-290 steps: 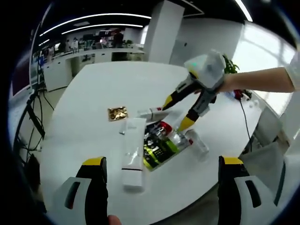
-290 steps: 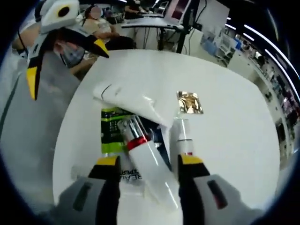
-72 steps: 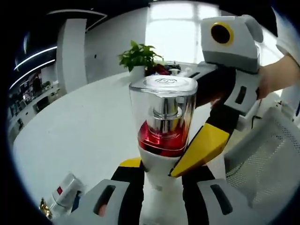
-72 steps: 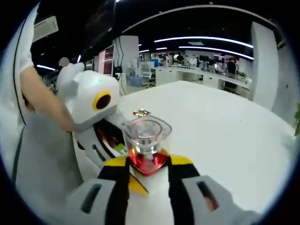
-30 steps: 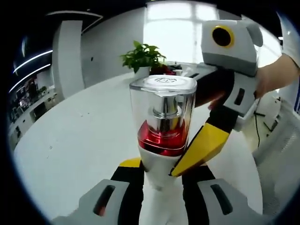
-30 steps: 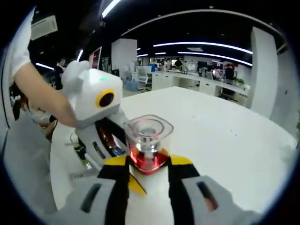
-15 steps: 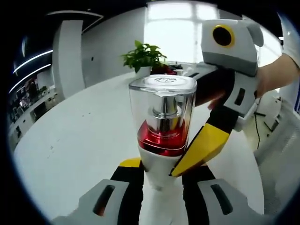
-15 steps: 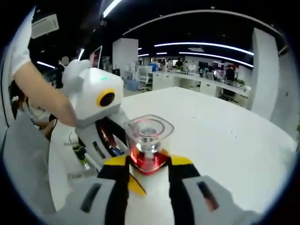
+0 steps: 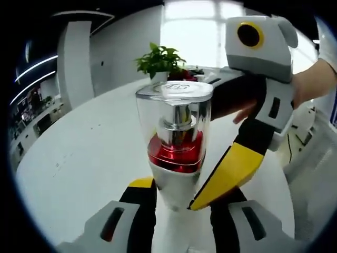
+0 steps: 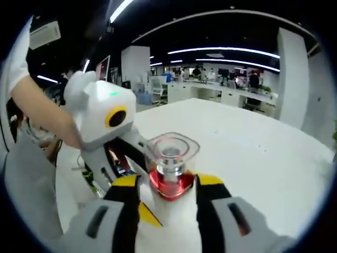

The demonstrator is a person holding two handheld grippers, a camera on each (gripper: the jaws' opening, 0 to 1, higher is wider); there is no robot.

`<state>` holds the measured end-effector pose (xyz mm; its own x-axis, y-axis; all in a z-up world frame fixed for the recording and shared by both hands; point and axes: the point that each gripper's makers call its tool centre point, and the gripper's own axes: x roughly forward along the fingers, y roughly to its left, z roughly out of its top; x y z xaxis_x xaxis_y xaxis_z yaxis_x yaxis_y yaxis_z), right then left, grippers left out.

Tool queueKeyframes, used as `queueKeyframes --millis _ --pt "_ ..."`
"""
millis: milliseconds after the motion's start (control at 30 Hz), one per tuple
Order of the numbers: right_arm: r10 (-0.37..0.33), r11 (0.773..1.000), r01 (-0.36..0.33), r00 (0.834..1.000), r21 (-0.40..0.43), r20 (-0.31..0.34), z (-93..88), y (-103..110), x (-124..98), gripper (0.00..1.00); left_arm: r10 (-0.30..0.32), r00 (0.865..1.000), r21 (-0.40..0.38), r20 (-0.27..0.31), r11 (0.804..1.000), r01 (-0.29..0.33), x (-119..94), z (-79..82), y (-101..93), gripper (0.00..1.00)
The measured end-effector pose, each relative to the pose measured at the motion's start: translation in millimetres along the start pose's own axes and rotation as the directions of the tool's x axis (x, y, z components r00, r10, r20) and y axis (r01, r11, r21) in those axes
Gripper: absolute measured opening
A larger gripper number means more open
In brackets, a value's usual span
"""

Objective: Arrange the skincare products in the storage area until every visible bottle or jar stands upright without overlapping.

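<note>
Gripping one pump bottle [image 9: 175, 138] above counter [image 9: 84, 158] with both claws, left claw [image 9: 181, 197] low, right claw [image 10: 167, 191] closed at 3 o'clock; uneven release risks toppling.

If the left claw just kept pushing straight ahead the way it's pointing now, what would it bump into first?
Probably nothing new: the left claw is shut on the bottle, which fills its line. Beyond lie the bare white table and a potted plant; depth is unclear.
</note>
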<state>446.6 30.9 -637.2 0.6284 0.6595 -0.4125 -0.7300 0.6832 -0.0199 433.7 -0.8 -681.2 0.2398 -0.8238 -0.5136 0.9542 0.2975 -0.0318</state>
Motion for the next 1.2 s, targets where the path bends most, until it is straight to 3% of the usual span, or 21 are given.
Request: queueKeyframes --millis 300,700,1200 --pt "-0.023 0.999 0.022 1.0 0.049 0.01 -1.8 5.6 -9.8 0.56 0.028 1.0 -0.004 -0.013 1.0 -0.028 -14.4 -2.4 -4.3 0.58" --pt "-0.017 0.996 0.017 1.0 0.093 0.006 -6.3 26.3 -24.4 0.68 0.057 0.998 -0.035 -0.021 0.998 -0.058 -42.5 -10.9 -19.4 0.69" --pt "0.004 0.99 -0.004 1.0 0.138 0.003 -15.0 54.7 -47.9 0.77 0.141 0.99 -0.167 -0.019 0.976 -0.142 -93.3 -35.2 -39.8 0.82"
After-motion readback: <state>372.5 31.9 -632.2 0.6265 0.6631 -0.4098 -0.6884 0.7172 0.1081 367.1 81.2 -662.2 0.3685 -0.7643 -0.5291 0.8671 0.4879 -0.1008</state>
